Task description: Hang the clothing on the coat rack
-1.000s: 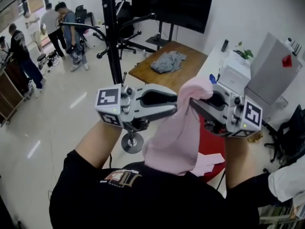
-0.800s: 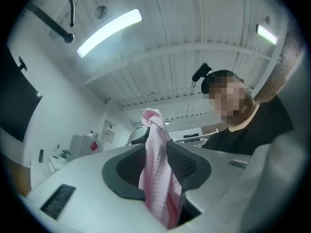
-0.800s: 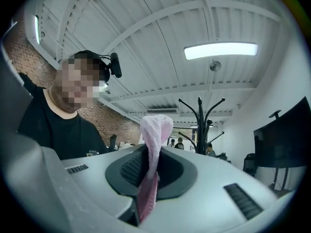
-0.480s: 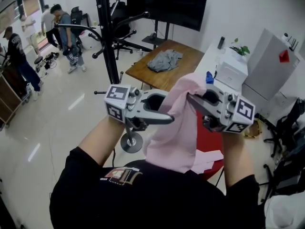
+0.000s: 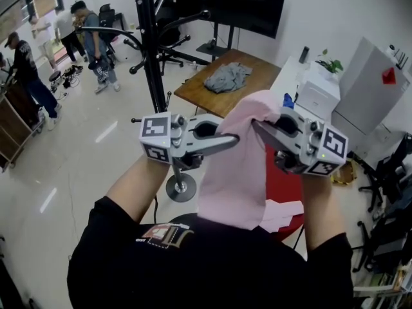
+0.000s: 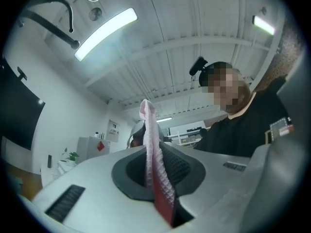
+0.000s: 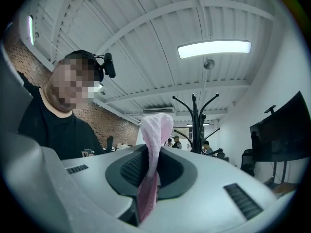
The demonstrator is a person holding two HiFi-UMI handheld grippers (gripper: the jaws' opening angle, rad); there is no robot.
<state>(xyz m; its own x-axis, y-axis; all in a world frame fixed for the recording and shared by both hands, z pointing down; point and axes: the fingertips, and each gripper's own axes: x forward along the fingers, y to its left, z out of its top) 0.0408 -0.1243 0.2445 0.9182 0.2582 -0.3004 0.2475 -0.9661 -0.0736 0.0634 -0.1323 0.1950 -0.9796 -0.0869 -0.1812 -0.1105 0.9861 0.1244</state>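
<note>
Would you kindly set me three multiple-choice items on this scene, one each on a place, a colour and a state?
1. The grey garment lies: A on the wooden table; B under it; C against its leg.
2. The right gripper's garment is: A blue; B pink; C green.
3. The right gripper is: A wide open; B shut on nothing; C shut on the garment.
Answers: A, it is heaped on the tabletop; B, the head view shows pink cloth; C, the right gripper view shows cloth pinched between the pads.
</note>
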